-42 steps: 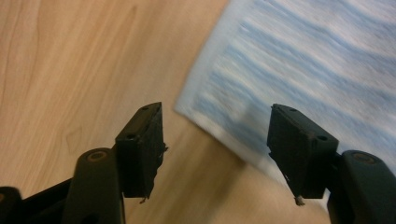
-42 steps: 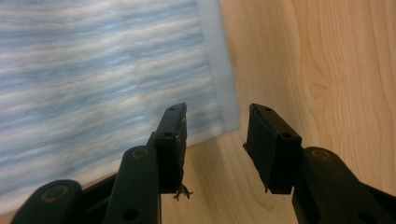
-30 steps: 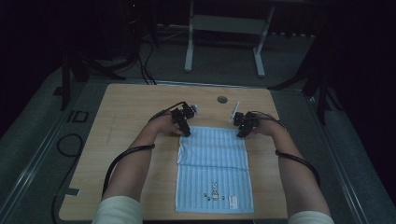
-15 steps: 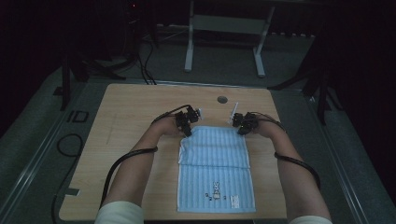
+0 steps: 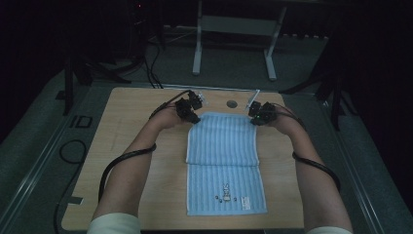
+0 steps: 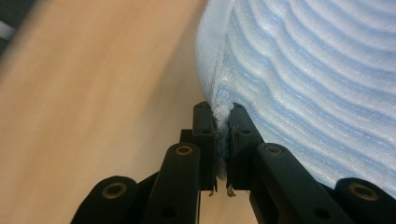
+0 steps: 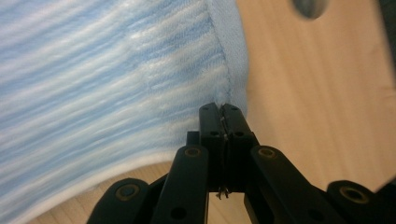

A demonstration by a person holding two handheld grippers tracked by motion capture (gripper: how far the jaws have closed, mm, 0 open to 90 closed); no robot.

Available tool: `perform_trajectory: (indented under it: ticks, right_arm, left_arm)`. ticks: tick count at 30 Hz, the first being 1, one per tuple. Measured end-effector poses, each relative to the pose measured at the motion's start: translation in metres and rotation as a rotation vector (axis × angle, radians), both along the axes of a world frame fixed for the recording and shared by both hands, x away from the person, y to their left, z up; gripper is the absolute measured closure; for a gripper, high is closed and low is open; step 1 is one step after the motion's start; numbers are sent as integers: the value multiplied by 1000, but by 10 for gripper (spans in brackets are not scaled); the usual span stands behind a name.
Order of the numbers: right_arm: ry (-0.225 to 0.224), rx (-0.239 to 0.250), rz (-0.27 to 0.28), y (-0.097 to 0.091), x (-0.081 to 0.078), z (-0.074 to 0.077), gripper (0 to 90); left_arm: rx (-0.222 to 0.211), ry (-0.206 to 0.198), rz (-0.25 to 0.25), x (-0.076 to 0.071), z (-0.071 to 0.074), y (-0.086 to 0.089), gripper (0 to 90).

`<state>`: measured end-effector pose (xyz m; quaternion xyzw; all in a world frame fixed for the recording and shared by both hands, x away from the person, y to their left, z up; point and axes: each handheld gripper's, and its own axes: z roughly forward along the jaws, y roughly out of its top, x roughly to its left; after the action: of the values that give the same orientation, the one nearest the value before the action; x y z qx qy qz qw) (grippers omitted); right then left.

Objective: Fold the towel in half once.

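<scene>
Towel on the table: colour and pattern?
Light blue towel with fine paler stripes and a small embroidered motif near its front edge; best in the high view.

We grip a blue towel [image 5: 223, 161] at its far corners

Left gripper [image 5: 191, 116] and right gripper [image 5: 256, 118] pinch it; far end lifted off the wooden table [image 5: 131, 122]; near end flat.

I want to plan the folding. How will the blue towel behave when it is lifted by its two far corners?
The blue towel is probably floppy: its far half already drapes from the left hand-held gripper and the right hand-held gripper. It likely grips well, since the terry bunches between the shut jaws. It seems light; thin pinches hold it.
</scene>
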<state>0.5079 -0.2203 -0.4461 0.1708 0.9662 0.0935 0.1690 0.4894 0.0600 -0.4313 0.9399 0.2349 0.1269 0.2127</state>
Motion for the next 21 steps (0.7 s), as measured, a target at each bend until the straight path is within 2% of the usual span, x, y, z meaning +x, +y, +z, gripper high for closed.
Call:
perform_trajectory:
  ticks: [1,2,3,4,5,6,7,8,10,12,13,15,16,18,19,20,21]
  right_arm:
    - [-57,8,-15,-1,0,16,889]
    - [-57,8,-15,-1,0,16,889]
    - [-81,16,-19,-1,1,24,889]
    - [-135,33,-25,-1,0,40,889]
    - [-202,45,-29,-1,-1,62,889]
    - [-202,45,-29,-1,-1,62,889]
    - [-256,73,-28,-1,-6,85,888]
    - [-256,73,-28,-1,-6,85,888]
    - [-315,105,-29,-2,-14,106,888]
    - [-350,141,-13,-4,-26,120,887]
    - [-381,144,1,-7,-40,125,888]
    - [-382,149,7,-8,-45,126,888]
    - [-402,148,17,-10,-55,125,888]
    - [-392,142,40,-11,-71,120,888]
    - [-396,139,51,-11,-78,116,887]
    - [-396,130,57,-11,-88,110,887]
    - [-403,109,83,-10,-107,98,888]
  left_arm:
    - [-20,-17,8,0,11,2,844]
    - [-22,-41,7,-1,17,3,844]
    - [-41,-86,29,-2,32,6,843]
    - [-53,-92,31,-3,39,7,843]
    - [-52,-133,33,-5,49,8,843]
    - [-66,-144,48,-6,56,10,843]
    - [-82,-148,43,-8,67,12,841]
    - [-77,-185,42,-12,74,13,841]
    - [-116,-190,50,-20,85,16,840]
    - [-116,-215,40,-29,90,18,839]
    - [-120,-206,30,-35,91,21,837]
    - [-114,-216,23,-47,90,23,836]
    - [-121,-198,11,-53,88,25,836]
    - [-99,-208,2,-64,81,24,836]
    - [-89,-188,-20,-72,76,23,836]
    - [-76,-189,-33,-77,72,23,836]
    - [-69,-189,-58,-86,66,22,836]
